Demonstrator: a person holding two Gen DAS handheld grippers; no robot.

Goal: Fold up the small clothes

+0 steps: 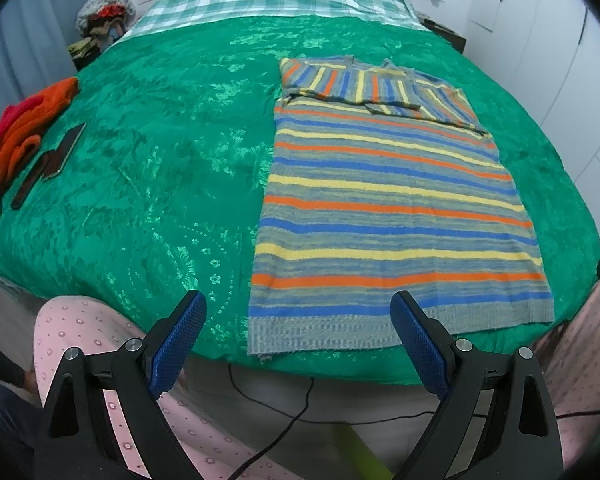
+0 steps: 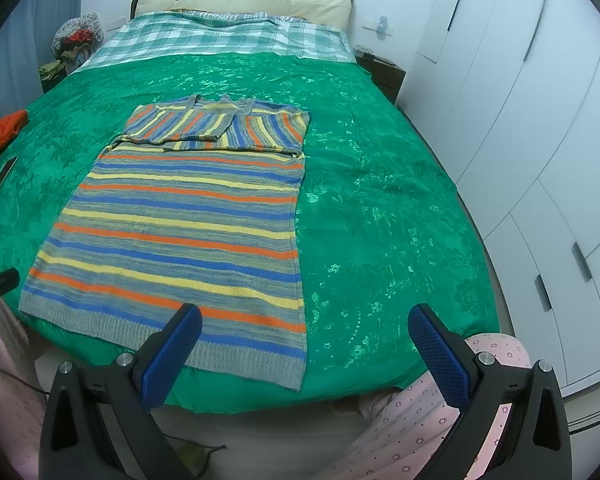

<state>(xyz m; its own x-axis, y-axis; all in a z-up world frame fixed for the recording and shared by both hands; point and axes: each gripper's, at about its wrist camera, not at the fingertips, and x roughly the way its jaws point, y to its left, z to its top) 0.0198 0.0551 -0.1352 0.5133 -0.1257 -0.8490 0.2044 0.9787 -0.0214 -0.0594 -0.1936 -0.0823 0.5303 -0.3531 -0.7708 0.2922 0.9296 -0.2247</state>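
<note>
No readable text, label, brand, number or sign appears in either view.

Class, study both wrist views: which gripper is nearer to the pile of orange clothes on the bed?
Left. The left gripper hovers open at the bed's near edge, left of the striped sweater, the orange clothes on its left. The right gripper sits beyond the sweater's right edge, farther away.

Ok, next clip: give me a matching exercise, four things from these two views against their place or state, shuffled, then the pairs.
Things:
1. striped sweater
2. orange garment
3. left gripper
4. checked blanket

Place or state:
A. open, holding nothing
B. at the head of the bed
C. flat on the green bedspread, sleeves folded across the chest
D. bunched at the bed's left edge

Pairs: 1-C, 2-D, 3-A, 4-B
</note>
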